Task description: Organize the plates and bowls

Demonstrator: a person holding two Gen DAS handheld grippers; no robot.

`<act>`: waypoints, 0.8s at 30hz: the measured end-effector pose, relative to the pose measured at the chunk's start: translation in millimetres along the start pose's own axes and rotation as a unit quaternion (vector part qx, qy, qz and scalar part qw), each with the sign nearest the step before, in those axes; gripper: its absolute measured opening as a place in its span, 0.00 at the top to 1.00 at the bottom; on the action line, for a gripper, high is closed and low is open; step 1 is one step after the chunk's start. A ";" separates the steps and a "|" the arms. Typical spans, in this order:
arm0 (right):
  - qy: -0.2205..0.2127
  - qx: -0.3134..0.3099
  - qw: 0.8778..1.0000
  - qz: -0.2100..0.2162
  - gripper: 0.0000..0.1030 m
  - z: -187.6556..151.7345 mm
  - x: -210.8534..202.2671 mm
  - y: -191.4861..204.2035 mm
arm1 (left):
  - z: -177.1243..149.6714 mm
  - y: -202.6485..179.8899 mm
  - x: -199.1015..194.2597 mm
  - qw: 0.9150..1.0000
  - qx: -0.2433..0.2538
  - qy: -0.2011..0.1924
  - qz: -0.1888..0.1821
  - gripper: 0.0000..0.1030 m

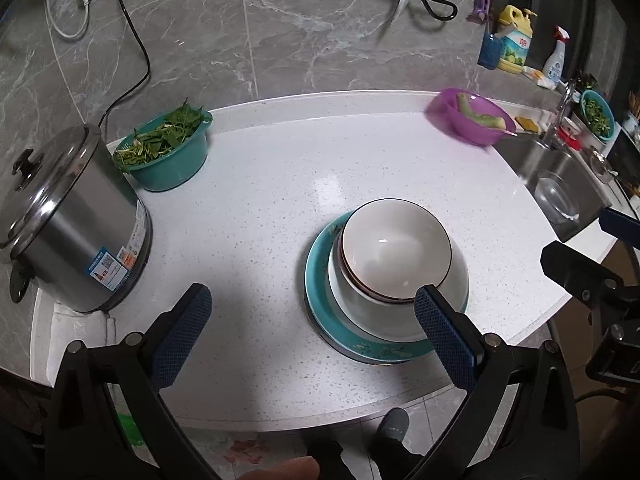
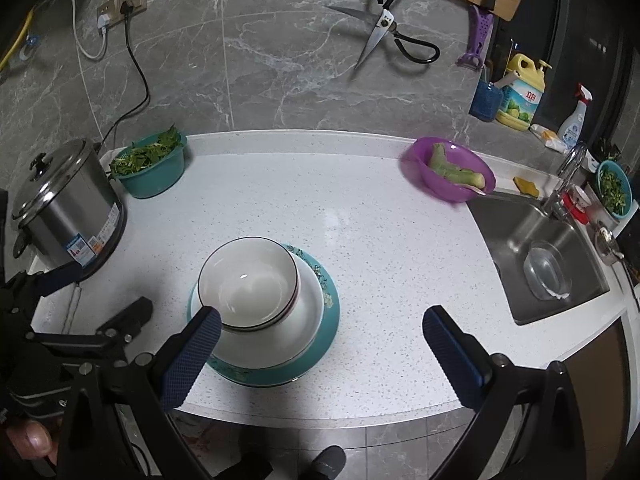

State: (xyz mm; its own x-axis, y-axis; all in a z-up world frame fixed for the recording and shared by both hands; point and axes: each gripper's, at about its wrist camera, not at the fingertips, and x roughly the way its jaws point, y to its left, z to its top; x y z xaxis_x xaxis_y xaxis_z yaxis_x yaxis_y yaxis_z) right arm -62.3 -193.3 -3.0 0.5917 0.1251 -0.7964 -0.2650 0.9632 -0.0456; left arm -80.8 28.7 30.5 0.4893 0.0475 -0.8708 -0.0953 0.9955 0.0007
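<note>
Bench (image 2: 360, 240): stacking looks complete; nothing loose left to gather in view. Teal plate (image 2: 326, 320) lowest, mid-bench near the front edge; white plate (image 2: 312, 312) on it; two dark-rimmed white bowls (image 2: 248, 280) nested on top, empty, clean. Left gripper (image 1: 312, 320) and right gripper (image 2: 320, 344) both spread, holding nothing.

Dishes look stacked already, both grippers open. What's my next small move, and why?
Probably back both off. The white bowls sit nested on the teal plate, and the left gripper and right gripper are open, holding nothing, so the stack looks finished.
</note>
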 end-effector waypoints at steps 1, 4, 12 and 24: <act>-0.001 0.002 1.000 -0.001 0.00 -0.8 -0.5 0.0 | 1.1 0.2 -0.3 1.000 -0.003 -0.002 -0.005 0.00; -0.002 0.008 1.000 -0.004 0.00 -1.0 -2.1 -3.1 | 3.1 -1.2 -1.6 1.000 -0.006 -0.003 0.002 0.00; -0.002 0.014 1.000 -0.012 0.00 -1.3 -2.5 -5.5 | 5.8 -3.2 -0.1 1.000 -0.011 0.008 0.013 0.00; 0.006 0.025 1.000 -0.017 0.00 -1.3 0.6 -10.6 | 8.6 -4.6 3.2 1.000 -0.016 0.014 0.016 0.00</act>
State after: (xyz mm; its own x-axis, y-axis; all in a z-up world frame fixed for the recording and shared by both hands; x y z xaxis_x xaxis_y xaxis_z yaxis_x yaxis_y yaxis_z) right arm -60.1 -203.8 -3.8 0.5897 0.0903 -0.8026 -0.2066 0.9775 -0.0418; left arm -71.4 25.0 31.9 0.4608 0.0760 -0.8843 -0.1374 0.9904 0.0135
